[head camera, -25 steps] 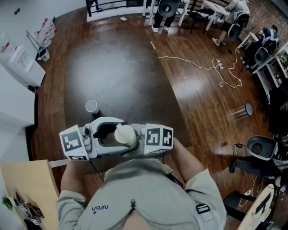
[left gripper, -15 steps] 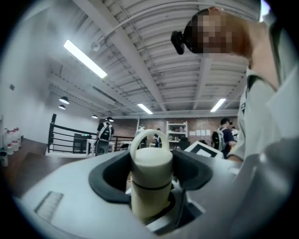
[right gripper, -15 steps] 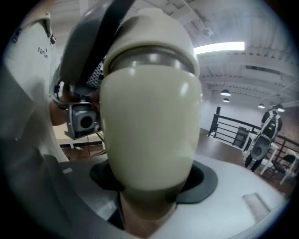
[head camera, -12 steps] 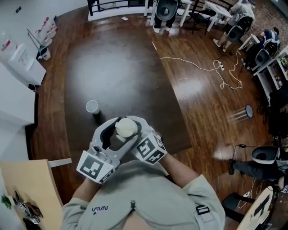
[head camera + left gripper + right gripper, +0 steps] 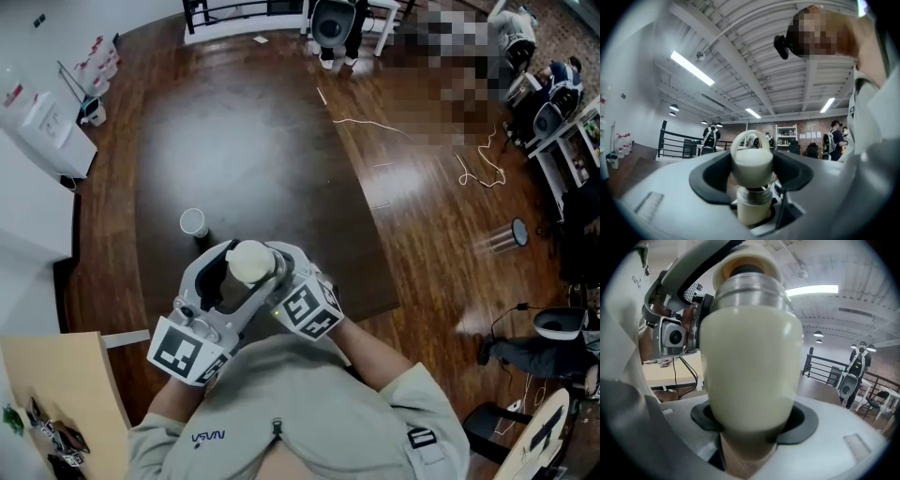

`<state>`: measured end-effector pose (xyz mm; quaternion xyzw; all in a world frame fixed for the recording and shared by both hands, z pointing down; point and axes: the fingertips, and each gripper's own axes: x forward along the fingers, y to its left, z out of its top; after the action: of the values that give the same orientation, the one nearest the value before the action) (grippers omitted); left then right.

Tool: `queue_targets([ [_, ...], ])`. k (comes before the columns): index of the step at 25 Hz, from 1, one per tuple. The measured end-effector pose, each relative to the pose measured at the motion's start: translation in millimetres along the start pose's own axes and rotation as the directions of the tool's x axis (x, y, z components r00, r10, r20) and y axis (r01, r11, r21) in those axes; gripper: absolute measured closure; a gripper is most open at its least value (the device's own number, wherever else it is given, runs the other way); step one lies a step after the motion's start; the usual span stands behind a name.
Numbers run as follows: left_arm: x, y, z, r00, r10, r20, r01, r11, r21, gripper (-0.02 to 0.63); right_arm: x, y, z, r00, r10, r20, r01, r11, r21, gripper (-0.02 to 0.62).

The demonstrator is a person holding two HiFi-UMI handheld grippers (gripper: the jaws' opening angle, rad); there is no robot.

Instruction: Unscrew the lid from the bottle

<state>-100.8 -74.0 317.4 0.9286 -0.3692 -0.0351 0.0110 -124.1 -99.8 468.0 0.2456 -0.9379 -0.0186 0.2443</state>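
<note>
I hold a cream bottle (image 5: 250,262) close to my chest, above the near edge of the table. In the right gripper view its body (image 5: 750,371) fills the frame, with a steel neck ring (image 5: 750,291) and the lid (image 5: 747,266) at the far end. My right gripper (image 5: 752,427) is shut on the body. In the left gripper view my left gripper (image 5: 751,165) is shut on the cream lid (image 5: 751,164), which has a loop handle. The threaded steel neck (image 5: 753,194) shows just below it. In the head view the left gripper (image 5: 234,274) and right gripper (image 5: 274,281) meet at the bottle.
A small white-rimmed cup (image 5: 192,223) stands on the dark wooden table (image 5: 244,141) just beyond the grippers. A light wooden board (image 5: 56,394) lies at the lower left. Chairs, cables and people are on the floor far behind.
Both grippers have turned together around the bottle. The left gripper's marker cube swung down toward my body, and the pair then drifted slightly left.
</note>
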Motion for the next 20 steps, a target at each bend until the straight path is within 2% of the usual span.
queue_targets([
  [4,-9,15,-5,0.999,0.048,-0.002,-0.048,0.999,0.014,0.313,1,-15,-10,0.999,-0.041,0.028,0.040,0.998,0.039,0.295],
  [8,-15,34,-30,0.995,0.100,-0.024,-0.100,0.995,0.013,0.313,5,-32,-30,0.994,-0.091,0.064,0.082,0.989,0.124,0.295],
  [15,-20,61,-119,0.980,0.135,-0.149,-0.144,0.988,-0.054,0.314,19,-47,-71,0.987,-0.148,0.060,0.137,0.979,0.153,0.295],
  [20,-24,74,-171,0.965,0.153,-0.211,-0.172,0.983,-0.072,0.314,30,-47,-95,0.986,-0.162,0.045,0.152,0.974,0.170,0.295],
])
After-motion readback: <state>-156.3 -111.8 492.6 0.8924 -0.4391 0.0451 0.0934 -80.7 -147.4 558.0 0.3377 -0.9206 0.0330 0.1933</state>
